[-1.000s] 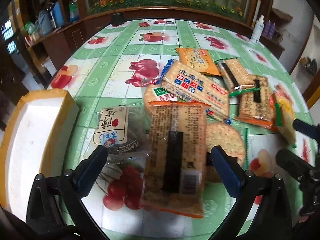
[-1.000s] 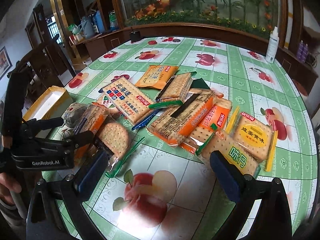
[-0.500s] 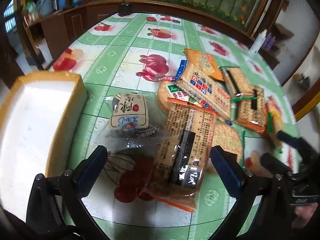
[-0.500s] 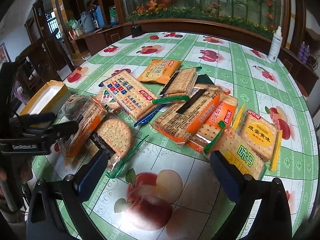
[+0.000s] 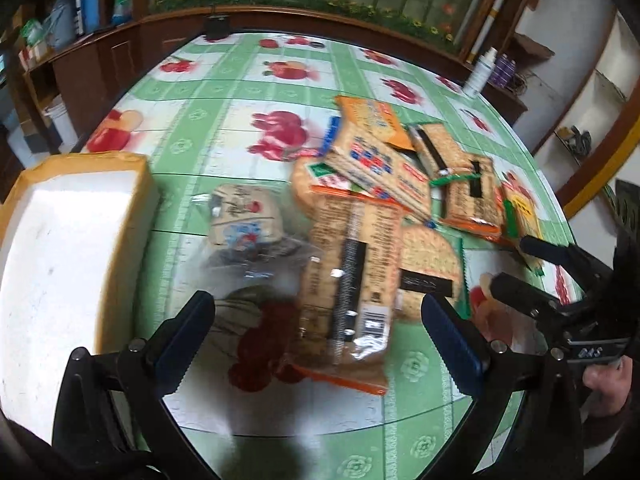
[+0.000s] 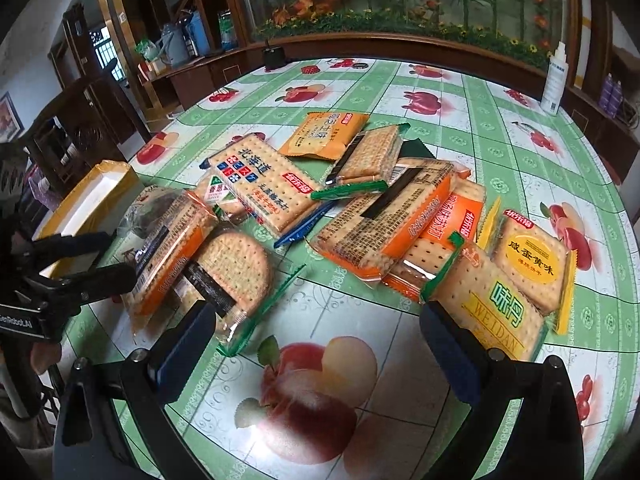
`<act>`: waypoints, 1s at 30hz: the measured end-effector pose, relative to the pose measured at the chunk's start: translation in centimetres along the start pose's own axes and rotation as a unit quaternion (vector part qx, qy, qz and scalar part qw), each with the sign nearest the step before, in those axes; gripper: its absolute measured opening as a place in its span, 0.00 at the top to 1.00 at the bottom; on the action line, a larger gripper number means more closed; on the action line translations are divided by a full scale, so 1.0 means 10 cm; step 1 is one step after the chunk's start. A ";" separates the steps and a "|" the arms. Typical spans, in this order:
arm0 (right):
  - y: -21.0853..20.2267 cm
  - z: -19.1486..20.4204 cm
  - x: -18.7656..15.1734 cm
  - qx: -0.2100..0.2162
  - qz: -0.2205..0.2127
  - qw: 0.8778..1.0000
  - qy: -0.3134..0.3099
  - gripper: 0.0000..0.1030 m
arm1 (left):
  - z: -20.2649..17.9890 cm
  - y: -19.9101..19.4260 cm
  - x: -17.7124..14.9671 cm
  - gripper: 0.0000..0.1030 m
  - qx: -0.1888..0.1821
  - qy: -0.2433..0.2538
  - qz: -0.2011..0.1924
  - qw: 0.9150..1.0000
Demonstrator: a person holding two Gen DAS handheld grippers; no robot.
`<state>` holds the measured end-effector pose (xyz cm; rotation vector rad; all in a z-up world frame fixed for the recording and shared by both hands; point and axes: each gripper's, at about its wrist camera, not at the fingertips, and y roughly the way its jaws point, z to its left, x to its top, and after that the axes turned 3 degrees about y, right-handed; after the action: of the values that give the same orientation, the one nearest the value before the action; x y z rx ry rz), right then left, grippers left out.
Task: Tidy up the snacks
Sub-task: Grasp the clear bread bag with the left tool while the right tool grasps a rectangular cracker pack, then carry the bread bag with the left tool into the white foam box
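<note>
Right then, the left gripper (image 5: 316, 320) was wide open and held nothing, and the long cracker pack (image 5: 348, 276) lay on the table (image 5: 224, 92) between its fingers. The right gripper (image 6: 316, 332) was open and empty too. To do it well, go down slowly, squeeze the pack's middle gently, then carry it to the yellow box (image 5: 60, 248) beside it.
</note>
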<state>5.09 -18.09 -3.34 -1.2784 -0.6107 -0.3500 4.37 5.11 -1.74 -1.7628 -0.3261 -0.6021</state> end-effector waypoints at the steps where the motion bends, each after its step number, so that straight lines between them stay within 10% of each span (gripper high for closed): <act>1: 0.00 0.02 0.01 0.002 0.000 1.000 -0.003 0.01 | 0.02 -0.01 0.02 0.00 0.008 -0.001 -0.003 1.000; 17: 0.06 0.14 -0.03 -0.004 0.011 1.000 -0.016 0.01 | 0.43 0.41 0.40 0.01 0.081 -0.089 0.046 0.992; 30: 0.03 0.10 -0.03 0.019 0.006 1.000 0.001 0.01 | 0.36 0.49 0.41 0.31 0.100 -0.058 0.041 0.993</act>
<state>4.78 -17.13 -3.59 -1.2452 -0.6054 -0.3279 11.05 6.83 -4.11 -1.6130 -0.3795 -0.3957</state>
